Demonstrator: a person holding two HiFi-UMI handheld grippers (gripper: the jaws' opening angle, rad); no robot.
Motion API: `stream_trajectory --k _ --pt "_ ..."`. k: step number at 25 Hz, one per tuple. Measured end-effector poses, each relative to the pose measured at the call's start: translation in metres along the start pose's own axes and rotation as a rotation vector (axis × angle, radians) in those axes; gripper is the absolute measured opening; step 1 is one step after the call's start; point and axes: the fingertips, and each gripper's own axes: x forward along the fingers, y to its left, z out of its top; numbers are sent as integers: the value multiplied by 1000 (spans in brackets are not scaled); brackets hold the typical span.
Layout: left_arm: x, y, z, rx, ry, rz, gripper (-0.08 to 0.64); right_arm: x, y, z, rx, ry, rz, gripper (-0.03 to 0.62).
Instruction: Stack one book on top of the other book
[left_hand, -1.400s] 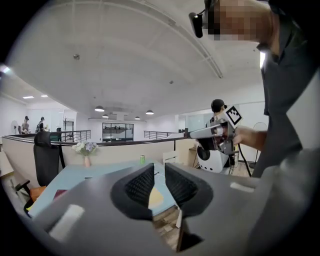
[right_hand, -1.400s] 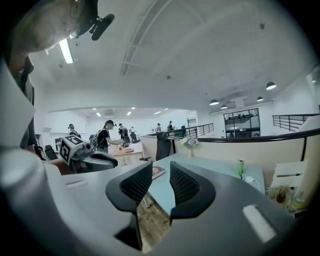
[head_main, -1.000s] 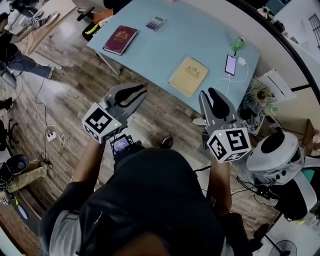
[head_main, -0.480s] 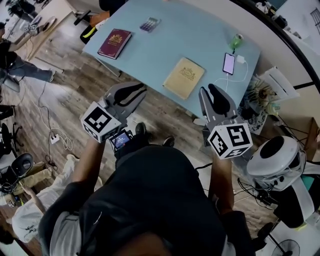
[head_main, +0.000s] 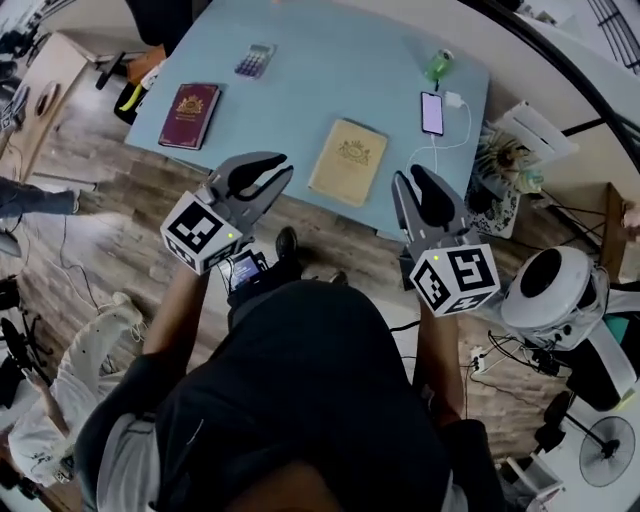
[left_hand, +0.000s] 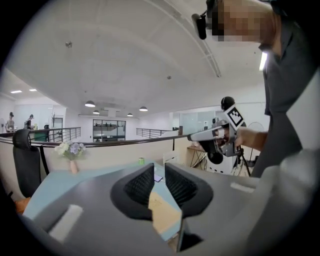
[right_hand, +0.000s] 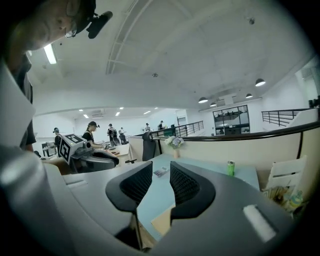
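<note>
Pale blue, the counter (head_main: 300, 90) fills the far part of the head view. The two books lie well apart on it: a maroon book (head_main: 190, 115) toward the left end and a tan book (head_main: 347, 162) by the near edge, closer to the middle. A calculator (head_main: 254, 60) lies beyond the maroon book, and a phone (head_main: 432, 112) on a white cable and a green can (head_main: 438, 66) sit at the far right. Both grippers hang in the air at the counter's near edge and touch neither book. The left gripper (head_main: 285, 168) is between the two books, and the right gripper (head_main: 408, 175) is just right of the tan one. In the left gripper view, the left gripper (left_hand: 159, 172) is closed and holds nothing. Through the thin slit between its jaws the tan book (left_hand: 162, 212) shows below, with the green can (left_hand: 141, 161) farther off. A vase of flowers (left_hand: 71, 150) stands at the far left beside a black chair (left_hand: 25, 160). In the right gripper view, the right gripper (right_hand: 161, 172) has its jaws a little apart and empty. A corner of the tan book (right_hand: 162, 220) shows low between them, the calculator (right_hand: 161, 171) lies beyond, and the green can (right_hand: 230, 168) stands to the right.
</note>
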Motion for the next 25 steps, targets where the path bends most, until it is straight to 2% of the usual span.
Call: stream_trajectory --k 4,14,20,25 --pt "10 29 -7 -6 3 -63 64 13 -1 1 9 -1 -81 91" --pt "28 70 -25 -14 9 -220 64 37 7 4 18 -5 -237 91" --pt "34 87 -39 -34 5 -271 64 47 10 -1 19 16 -299 92" --pt "40 94 -50 -68 21 -287 64 57 7 -10 40 44 -312 92"
